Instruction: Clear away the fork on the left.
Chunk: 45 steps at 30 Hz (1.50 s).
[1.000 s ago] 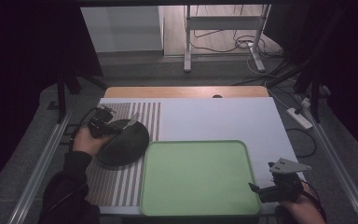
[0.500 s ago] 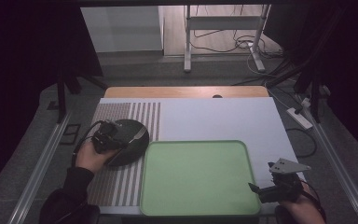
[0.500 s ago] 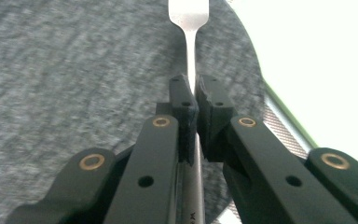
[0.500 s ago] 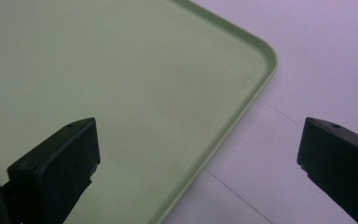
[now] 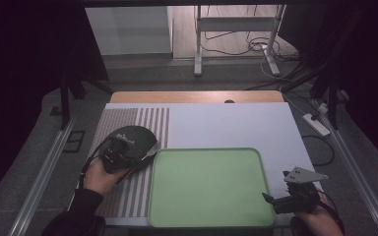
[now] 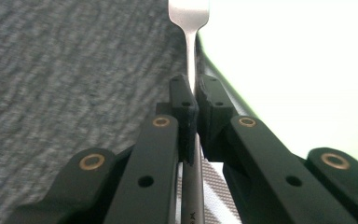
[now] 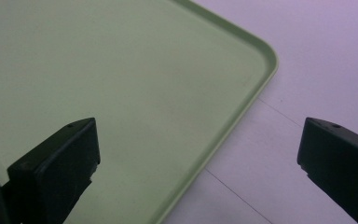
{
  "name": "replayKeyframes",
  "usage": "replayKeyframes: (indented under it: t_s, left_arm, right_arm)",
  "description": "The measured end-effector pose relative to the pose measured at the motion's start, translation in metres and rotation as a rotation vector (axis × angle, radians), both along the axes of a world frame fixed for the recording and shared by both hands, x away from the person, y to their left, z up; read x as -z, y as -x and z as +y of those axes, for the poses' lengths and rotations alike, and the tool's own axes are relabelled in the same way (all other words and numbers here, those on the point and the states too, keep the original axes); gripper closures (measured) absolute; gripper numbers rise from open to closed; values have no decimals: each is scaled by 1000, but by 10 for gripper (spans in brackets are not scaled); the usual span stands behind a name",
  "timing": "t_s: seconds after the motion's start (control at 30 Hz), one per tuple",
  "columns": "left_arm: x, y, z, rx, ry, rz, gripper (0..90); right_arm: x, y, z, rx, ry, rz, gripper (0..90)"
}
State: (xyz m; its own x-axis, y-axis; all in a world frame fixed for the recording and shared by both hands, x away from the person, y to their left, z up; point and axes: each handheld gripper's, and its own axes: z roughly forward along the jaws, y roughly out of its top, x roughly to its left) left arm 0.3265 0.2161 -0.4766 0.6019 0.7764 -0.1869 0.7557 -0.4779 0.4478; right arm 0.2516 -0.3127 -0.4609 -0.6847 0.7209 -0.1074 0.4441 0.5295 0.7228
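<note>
Your green tray sits at the near edge of the table with nothing lying in it; in the right gripper view its far corner curves round against the pale table top. Left of the tray, a dark round plate rests on the striped mat, and no food is on it.

Your left gripper is over the near part of that plate, clenched on a metal fork. In the left gripper view the two black jaws pinch the fork's handle between their pads, and the handle runs straight out ahead to the neck of the tines at the top edge of the view, over the grey plate just beside the tray's green rim. From above, the tines point toward the tray's far left corner, right at its rim.

Your right gripper is at the tray's near right corner, released: its jaws stand wide apart with nothing between them.

A small mark shows low on the fork's handle, too small to read
</note>
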Motion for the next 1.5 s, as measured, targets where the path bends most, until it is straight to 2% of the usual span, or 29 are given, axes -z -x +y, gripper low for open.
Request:
replayKeyframes:
  t_s: [0.23,0.57,0.73,1.1,1.3,1.5]
  left_arm:
    - [-1,15,-19,31,2,-4,847]
    - [2,28,-46,66,20,29,847]
    - [3,32,-57,83,16,36,847]
    - [7,34,-82,105,10,43,847]
    - [15,33,-104,134,-8,50,846]
    - [23,32,-115,146,-23,59,846]
  right_arm:
    - [0,0,0,4,-5,-1,0]
    - [0,0,0,-1,1,-2,0]
    - [0,0,1,-4,1,-2,0]
    - [0,0,1,-8,4,-1,0]
    - [0,0,1,-10,5,-1,0]
    - [0,0,1,-11,5,-1,0]
